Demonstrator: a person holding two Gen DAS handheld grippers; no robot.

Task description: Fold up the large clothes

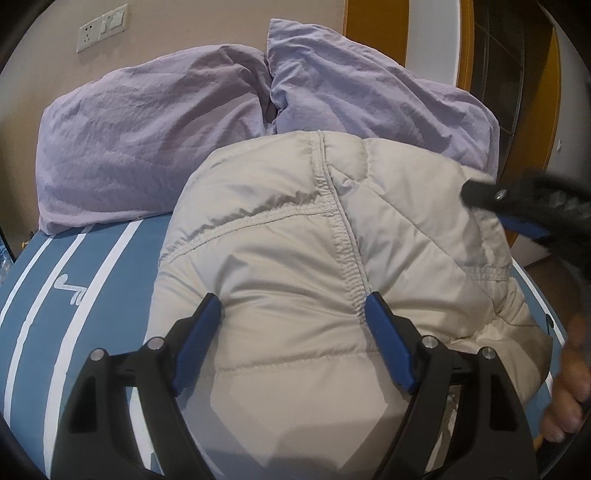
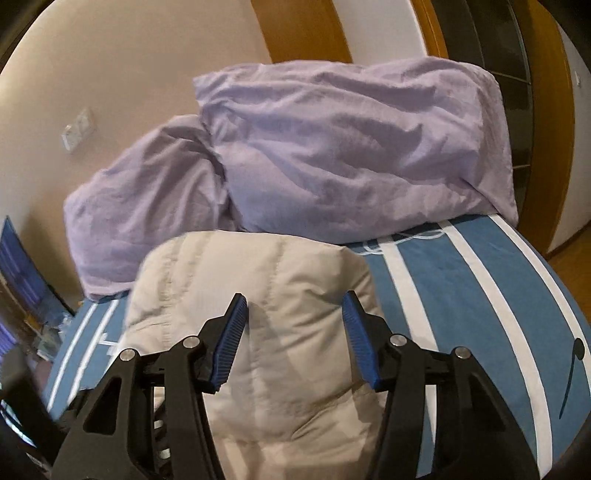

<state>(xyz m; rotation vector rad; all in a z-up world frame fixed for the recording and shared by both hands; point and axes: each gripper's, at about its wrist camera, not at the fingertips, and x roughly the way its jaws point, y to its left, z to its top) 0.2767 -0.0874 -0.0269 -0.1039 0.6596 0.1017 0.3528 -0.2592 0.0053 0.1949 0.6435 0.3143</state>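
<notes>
A beige padded jacket point(image 1: 295, 258) lies folded in a bulky heap on the blue and white striped bed cover point(image 1: 48, 295). My left gripper point(image 1: 293, 306) is open, its blue pads point(image 1: 388, 343) spread over the jacket's near part, gripping nothing. The right gripper's black tip point(image 1: 480, 192) shows blurred at the jacket's right edge in the left wrist view. In the right wrist view the jacket point(image 2: 251, 295) lies straight ahead, and my right gripper point(image 2: 295, 306) is open above it, holding nothing.
Two lilac pillows point(image 1: 147, 147) point(image 2: 351, 155) lie at the head of the bed behind the jacket. A beige wall with a socket point(image 1: 99, 29) stands behind. A wooden door frame point(image 2: 554, 129) is at the right. The bed cover point(image 2: 480, 295) extends right of the jacket.
</notes>
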